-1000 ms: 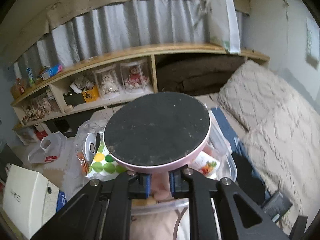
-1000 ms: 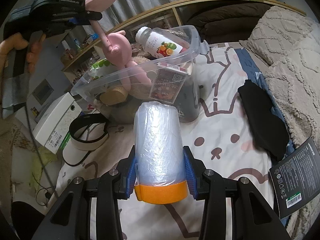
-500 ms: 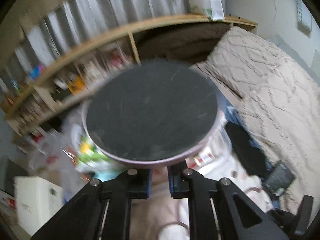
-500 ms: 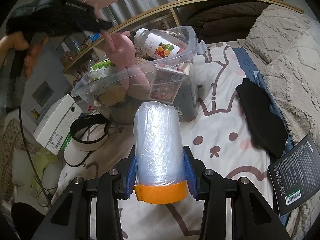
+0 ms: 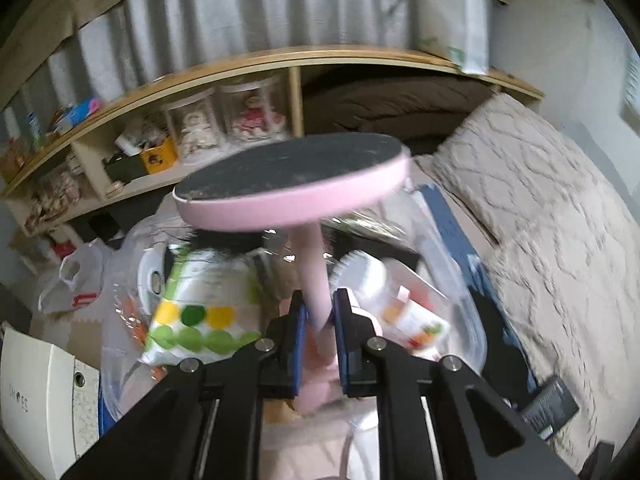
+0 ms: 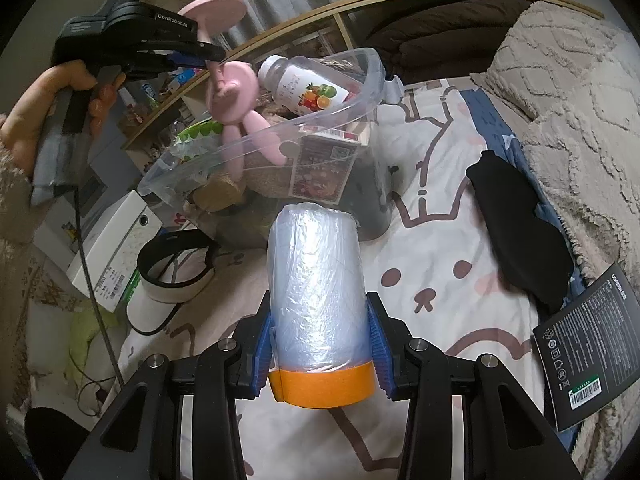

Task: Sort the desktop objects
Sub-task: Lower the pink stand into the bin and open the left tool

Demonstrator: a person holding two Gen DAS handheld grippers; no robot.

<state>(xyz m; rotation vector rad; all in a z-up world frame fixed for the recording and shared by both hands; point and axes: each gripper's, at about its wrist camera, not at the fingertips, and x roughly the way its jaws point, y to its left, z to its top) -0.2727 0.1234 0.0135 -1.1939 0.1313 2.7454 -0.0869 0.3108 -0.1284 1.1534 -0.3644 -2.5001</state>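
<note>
In my left view, the left gripper (image 5: 318, 322) pinches the pink stand (image 5: 294, 184) by its stem, over the full bin (image 5: 472, 320). It is not in yet.

In my right view, the right gripper (image 6: 322, 354) squeezes the roll (image 6: 316, 284), waiting near the bin. Only here I see the black pouch (image 6: 516, 226) and dark card (image 6: 588, 356), both unsorted.

Probably a home bedroom: a cartoon-print bedsheet (image 6: 432, 264), fleece blanket (image 6: 580, 92), and shelf (image 5: 280, 60) of dolls.
</note>
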